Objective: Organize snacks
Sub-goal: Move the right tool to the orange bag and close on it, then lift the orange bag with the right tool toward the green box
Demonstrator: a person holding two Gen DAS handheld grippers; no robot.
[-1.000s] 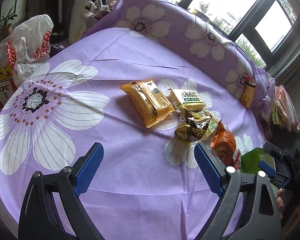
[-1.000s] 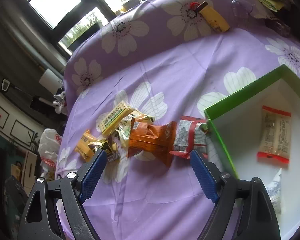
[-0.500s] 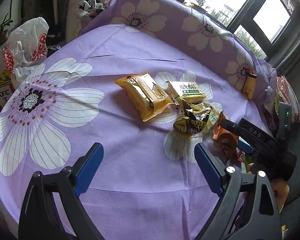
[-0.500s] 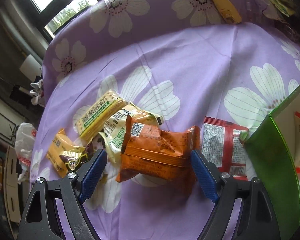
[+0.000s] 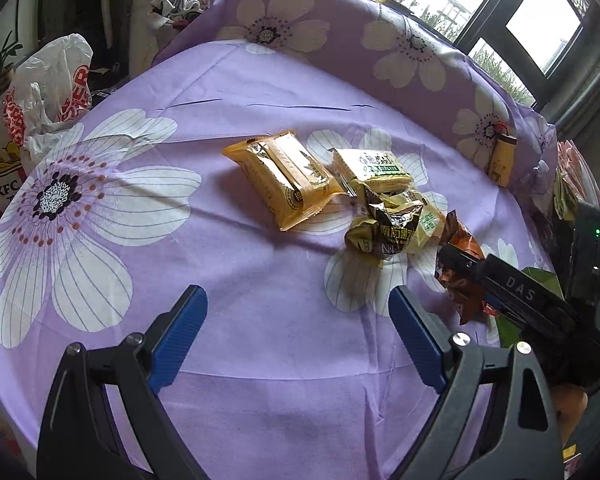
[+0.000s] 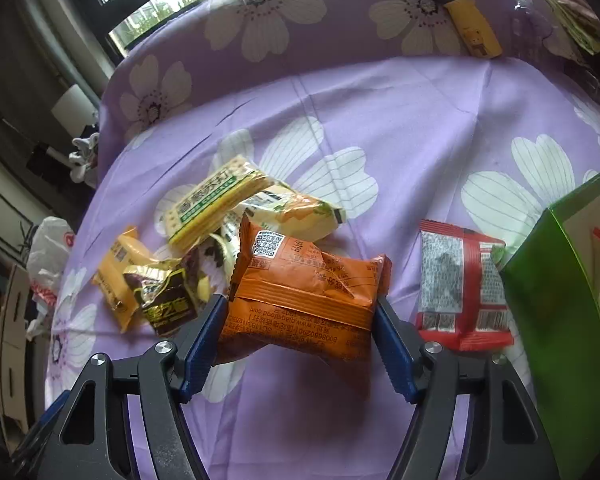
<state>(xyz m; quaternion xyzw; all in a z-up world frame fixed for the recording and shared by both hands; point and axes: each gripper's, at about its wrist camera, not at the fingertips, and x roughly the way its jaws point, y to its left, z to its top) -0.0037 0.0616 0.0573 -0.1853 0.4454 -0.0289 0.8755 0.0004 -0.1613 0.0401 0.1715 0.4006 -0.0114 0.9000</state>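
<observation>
Right claw (image 6: pixel 298 322), jaws just closing, grips crinkly orange foil snack pack (image 6: pixel 306 284) mid-bed, beside green cardboard box (image 6: pixel 556 320) at right edge. Left claw (image 5: pixel 296 336) open, empty. Box holds few packets; pile of yellow wrappers (image 5: pixel 288 178) still loose.

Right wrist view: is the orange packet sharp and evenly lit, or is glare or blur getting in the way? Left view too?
Right wrist view: the orange packet is sharp, its print legible, softly daylit, with a dark shadow on the purple cloth beneath; edges bend from fisheye. Left wrist view: the windows are blown out, corners dark, and the snack pile stays clear.
</observation>
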